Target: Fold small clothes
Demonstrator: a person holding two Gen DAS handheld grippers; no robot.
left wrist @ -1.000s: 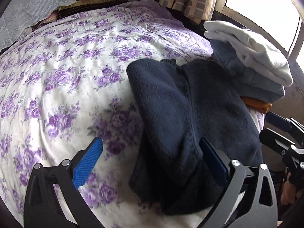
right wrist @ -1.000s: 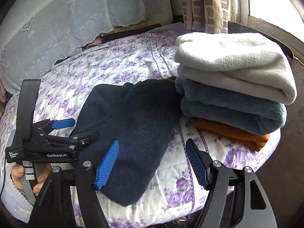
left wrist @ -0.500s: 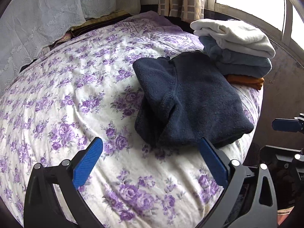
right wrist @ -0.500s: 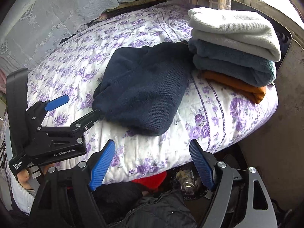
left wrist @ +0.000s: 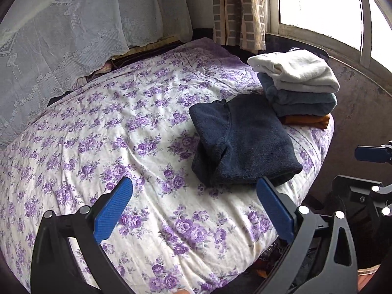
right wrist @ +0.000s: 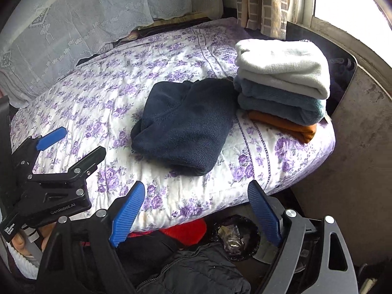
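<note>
On the bed, the folded navy sweater lies just beside the pile of folded clothes, ahead of both grippers. The left gripper is wide and empty; the right gripper, empty too, has just been opening. Neither looks clearly nearer.

Left gripper gapes empty; right gripper, jaws just widening, holds nothing.

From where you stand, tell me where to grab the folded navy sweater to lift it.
Probably pinch the navy sweater at its thick rounded near fold, coming in low from the bed's front edge; that fold faces you with nothing in front.
</note>
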